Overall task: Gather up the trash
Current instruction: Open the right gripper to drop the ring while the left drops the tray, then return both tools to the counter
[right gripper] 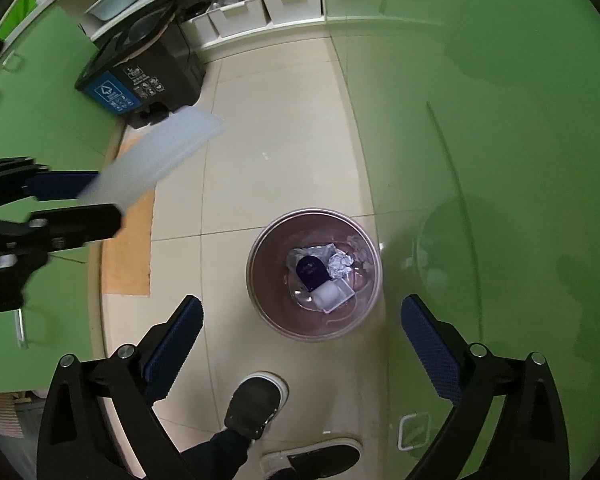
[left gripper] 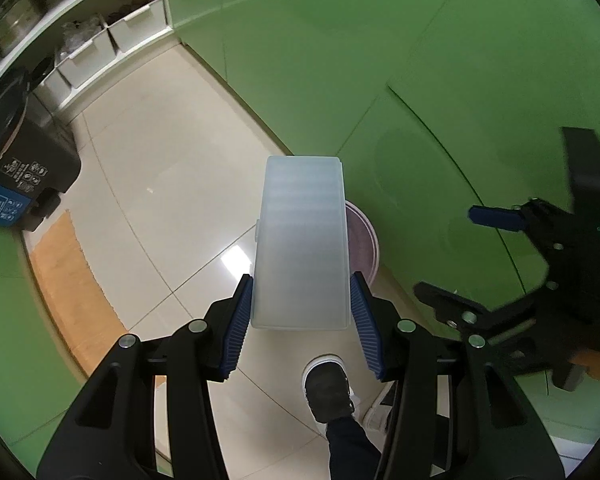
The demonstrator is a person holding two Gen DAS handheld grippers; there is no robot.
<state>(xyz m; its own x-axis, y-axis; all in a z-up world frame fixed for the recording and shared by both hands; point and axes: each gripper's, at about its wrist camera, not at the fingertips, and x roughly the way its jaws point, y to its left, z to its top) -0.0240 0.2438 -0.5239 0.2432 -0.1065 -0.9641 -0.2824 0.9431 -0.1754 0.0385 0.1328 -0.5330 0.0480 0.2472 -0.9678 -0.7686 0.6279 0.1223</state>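
Left tongs (left gripper: 300,312), right tongs (right gripper: 302,344) — black frames, blue ribbed pads, silver screws.

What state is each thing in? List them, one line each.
left gripper: shut on the plastic box.
plastic box: clamped by its sides, held in the air above the floor.
right gripper: open, empty, above the bin.
waste bin: upright on the floor, open, trash inside.
crumpled foil: lying in the bin.
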